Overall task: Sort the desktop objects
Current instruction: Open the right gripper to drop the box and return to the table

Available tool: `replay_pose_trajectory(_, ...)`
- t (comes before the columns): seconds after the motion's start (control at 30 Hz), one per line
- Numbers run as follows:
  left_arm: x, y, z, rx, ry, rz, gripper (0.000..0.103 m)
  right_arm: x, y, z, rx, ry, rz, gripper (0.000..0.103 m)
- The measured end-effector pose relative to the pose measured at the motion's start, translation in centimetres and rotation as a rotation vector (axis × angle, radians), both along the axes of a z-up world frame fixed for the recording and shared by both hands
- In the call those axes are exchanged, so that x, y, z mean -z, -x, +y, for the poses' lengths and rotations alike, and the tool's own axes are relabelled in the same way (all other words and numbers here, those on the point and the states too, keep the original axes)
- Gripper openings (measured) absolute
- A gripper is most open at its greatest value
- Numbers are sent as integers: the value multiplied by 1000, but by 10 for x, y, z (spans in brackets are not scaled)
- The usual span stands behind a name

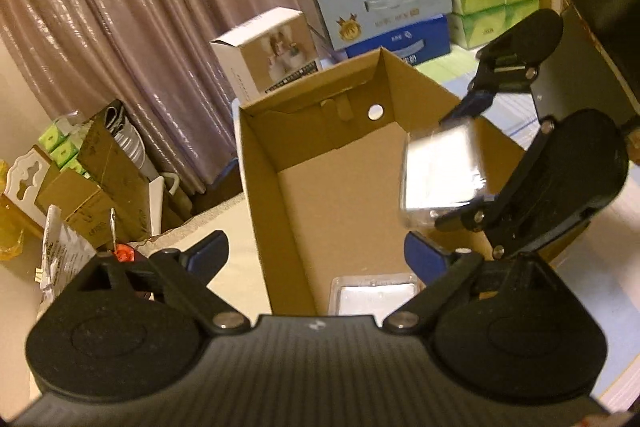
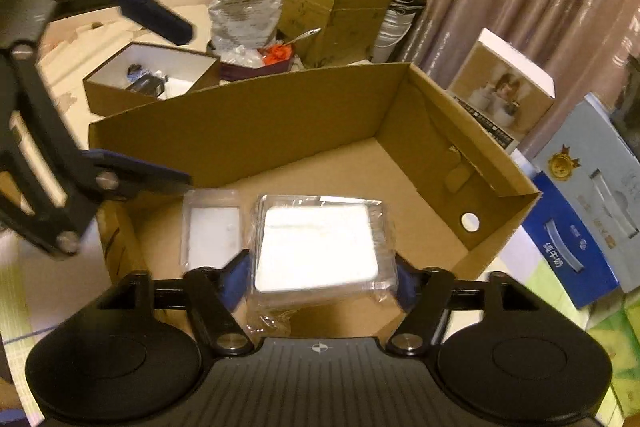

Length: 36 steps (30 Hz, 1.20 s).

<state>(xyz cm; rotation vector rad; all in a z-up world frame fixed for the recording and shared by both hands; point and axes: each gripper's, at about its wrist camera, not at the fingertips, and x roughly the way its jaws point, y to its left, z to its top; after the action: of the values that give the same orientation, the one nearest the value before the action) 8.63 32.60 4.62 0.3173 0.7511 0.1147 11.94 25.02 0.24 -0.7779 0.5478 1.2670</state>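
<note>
The right gripper [image 2: 320, 279] has a clear pack [image 2: 320, 247] between wide jaws, over the box [image 2: 248, 131]. It looks light, slick and crushable; grip its side edges. The left gripper [image 1: 316, 255] gapes empty.

Clear packet [image 2: 318, 247] sits between right tongs [image 2: 320, 281] over cardboard box [image 2: 248, 135].

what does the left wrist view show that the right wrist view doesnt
Only the left wrist view: the right gripper seen from outside.
Only the right wrist view: the left gripper seen from outside, jaws wide apart, and a small open box with a white inside.
Both: the big cardboard box, the wrapped white package between the right gripper's fingers, and a flat clear pack on the box floor.
</note>
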Motion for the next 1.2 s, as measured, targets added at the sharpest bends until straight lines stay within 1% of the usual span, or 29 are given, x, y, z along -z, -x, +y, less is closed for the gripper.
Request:
replay_pose_trajectory(0.03, -2, 2, -1, -7, 3, -5, 93, -5, -2, -4, 5, -22, 6, 82)
replay_pose_trajectory(0.13, -9, 11, -4, -36, 28, -32, 93, -22, -2, -21, 23, -72, -22, 83)
replay_pose_trajectory(0.2, -15, 17, -10, -51, 55, -53, 93, -37, -2, -44, 41, -126, -38, 84)
replay_pose_trajectory(0.23, -18, 20, -14, -54, 62, -62, 93, -44, -1, -57, 55, -159, -51, 86)
replay_pose_trajectory(0.27, -22, 25, -22, -55, 70, -74, 94, -51, 2, -72, 72, -196, -66, 89)
replay_pose_trajectory(0.3, -25, 27, -29, -54, 77, -85, 95, -60, 6, -94, 99, -248, -83, 97)
replay_pose_trajectory(0.33, -29, 31, -38, -50, 91, -102, 97, -65, 9, -113, 129, -291, -95, 101)
replay_pose_trajectory(0.43, -39, 40, -69, -21, 134, -134, 100, -69, 21, -178, 236, -389, -114, 101)
replay_pose_trajectory(0.47, -41, 42, -82, -10, 143, -141, 100, -68, 25, -197, 262, -385, -115, 101)
replay_pose_trajectory(0.53, -43, 43, -106, 25, 160, -146, 100, -63, 29, -235, 347, -338, -114, 101)
replay_pose_trajectory(0.7, -40, 38, -178, 119, 226, -132, 101, -53, 29, -331, 566, -304, -56, 101)
replay_pose_trajectory(0.83, -29, 27, -235, 188, 260, -100, 102, -49, 21, -395, 662, -253, -41, 101)
replay_pose_trajectory(0.93, -12, 17, -276, 243, 273, -68, 102, -46, 5, -432, 709, -212, -27, 101)
replay_pose_trajectory(1.03, 11, 2, -312, 298, 277, -22, 102, -39, -7, -466, 727, -185, -10, 101)
replay_pose_trajectory(1.13, 30, -10, -340, 343, 285, 18, 102, -30, -20, -486, 738, -166, 12, 101)
replay_pose_trajectory(1.2, 41, -18, -358, 373, 285, 43, 102, -24, -30, -490, 739, -153, 27, 101)
